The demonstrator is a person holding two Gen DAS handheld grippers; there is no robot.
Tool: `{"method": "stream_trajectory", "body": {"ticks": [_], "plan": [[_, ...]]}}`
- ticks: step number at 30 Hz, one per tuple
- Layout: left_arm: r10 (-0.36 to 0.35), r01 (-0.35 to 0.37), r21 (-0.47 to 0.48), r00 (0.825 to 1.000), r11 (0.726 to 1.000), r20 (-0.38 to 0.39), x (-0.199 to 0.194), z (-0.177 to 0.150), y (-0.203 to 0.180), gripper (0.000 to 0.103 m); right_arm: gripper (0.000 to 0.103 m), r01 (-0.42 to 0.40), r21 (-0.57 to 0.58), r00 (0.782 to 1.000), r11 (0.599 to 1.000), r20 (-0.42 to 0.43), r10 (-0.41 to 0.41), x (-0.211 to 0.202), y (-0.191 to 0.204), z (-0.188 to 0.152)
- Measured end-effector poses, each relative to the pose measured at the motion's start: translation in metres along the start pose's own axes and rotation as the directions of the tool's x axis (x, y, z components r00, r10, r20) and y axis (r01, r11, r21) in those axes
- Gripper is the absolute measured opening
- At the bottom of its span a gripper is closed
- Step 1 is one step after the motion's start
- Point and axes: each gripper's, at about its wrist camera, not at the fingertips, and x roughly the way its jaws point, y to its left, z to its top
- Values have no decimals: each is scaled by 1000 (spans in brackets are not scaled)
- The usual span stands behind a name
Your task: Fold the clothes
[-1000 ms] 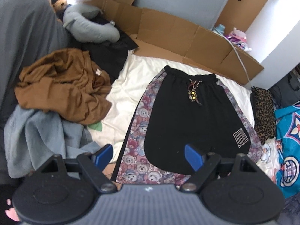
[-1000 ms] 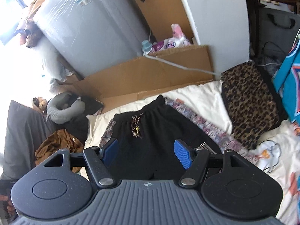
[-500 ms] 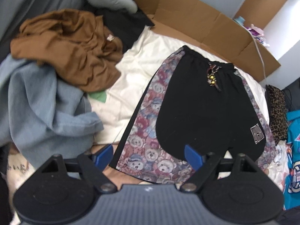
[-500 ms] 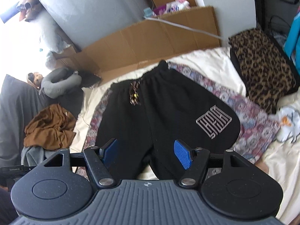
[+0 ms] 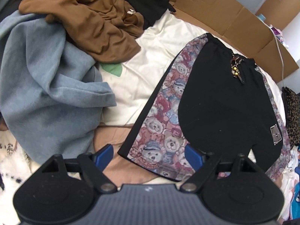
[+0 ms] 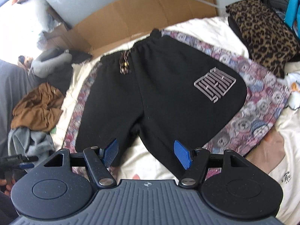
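Over the last second the left gripper (image 5: 148, 154) has dropped toward the near edge of the bed (image 5: 165, 37), its jaws wide apart and empty just short of the hem of the black shorts (image 5: 223, 101), which lie flat mid-bed. The right gripper (image 6: 148, 152), equally open and empty, has closed in over the crotch, so a two-handed hem pinch looks imminent.

Left gripper (image 5: 149, 157): black housing, two round discs, ribbed grey centre plate.
Right gripper (image 6: 148, 154): same black build, small crosshair mark on the grey plate.
Fingertips (image 6: 182, 154): blue textured pads.
Pivots: silver screws.
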Motion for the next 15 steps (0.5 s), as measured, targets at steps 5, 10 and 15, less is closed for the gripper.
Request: {"method": "stream_trajectory", "body": {"ticks": [5,10,15], "plan": [[10,-10,45,1000,999,4,12,-4,1,82,71,-1,-16,999,1000,-51,0,23,-1,-18],[-1,-1,73,1000,997,18,21,-5,6,81,71,-8,-53,996,999,-86,3,38,2,-31],[-18,15,77,999,997,41,27,-4,13,71,70,-43,-63,994,997,-106,36,52,4,-39]]}}
